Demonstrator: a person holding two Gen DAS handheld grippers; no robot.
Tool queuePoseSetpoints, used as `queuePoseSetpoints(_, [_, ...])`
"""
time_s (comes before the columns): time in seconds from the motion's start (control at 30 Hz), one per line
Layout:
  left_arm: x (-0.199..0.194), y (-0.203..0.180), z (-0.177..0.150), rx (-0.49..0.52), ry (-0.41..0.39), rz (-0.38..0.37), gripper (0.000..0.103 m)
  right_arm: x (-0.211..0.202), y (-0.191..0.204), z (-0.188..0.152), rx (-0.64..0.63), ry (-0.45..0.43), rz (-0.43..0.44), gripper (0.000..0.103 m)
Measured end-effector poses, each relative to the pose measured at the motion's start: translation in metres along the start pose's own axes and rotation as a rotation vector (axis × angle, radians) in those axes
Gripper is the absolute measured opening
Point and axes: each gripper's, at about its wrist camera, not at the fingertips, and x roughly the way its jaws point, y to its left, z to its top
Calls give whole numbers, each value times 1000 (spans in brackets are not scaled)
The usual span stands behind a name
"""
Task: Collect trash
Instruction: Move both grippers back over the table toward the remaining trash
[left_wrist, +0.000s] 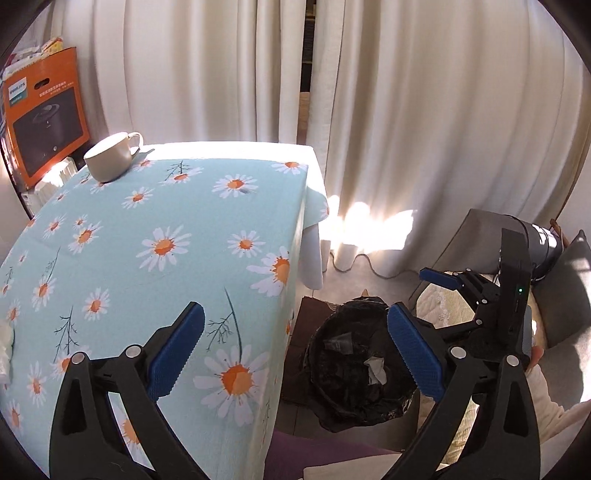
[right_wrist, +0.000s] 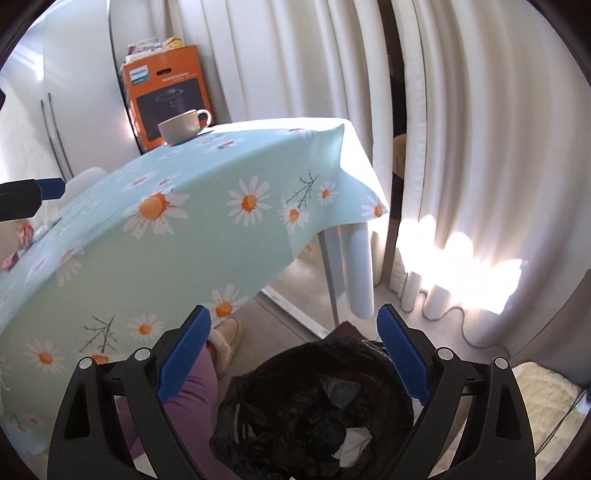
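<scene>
A trash bin lined with a black bag (left_wrist: 354, 369) stands on the floor beside the table; it also shows in the right wrist view (right_wrist: 306, 410). A crumpled white tissue (left_wrist: 376, 369) and a clear wrapper (left_wrist: 338, 343) lie inside it; the tissue (right_wrist: 352, 445) and the wrapper (right_wrist: 338, 389) show in the right wrist view too. My right gripper (right_wrist: 293, 356) is open and empty just above the bin. My left gripper (left_wrist: 295, 356) is open and empty over the table's right edge. The right gripper (left_wrist: 480, 291) shows in the left wrist view. White crumpled paper (left_wrist: 5, 347) lies at the table's left edge.
The table has a light blue daisy tablecloth (left_wrist: 147, 240). A beige cup (left_wrist: 110, 155) stands at its far corner, near an orange box (left_wrist: 40, 118). White curtains (left_wrist: 424, 110) hang behind. A cushion (right_wrist: 546, 398) lies right of the bin. A person's leg and slipper (right_wrist: 225, 339) are under the table.
</scene>
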Motion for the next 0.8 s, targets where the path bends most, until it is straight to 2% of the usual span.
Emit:
queuePoseSetpoints(0.27, [-49,73,-21,-152,-51,142,97,-1,67,37,-140,-54,108,88])
queuePoseSetpoints(0.43, [-75,119,-43,-239,-54,265,97,9,116,59,-227,-45,194,88])
queuePoseSetpoints(0.8, [-130,219,-106,-466,-38,472,97,26,223,107,-370,-28,356,88])
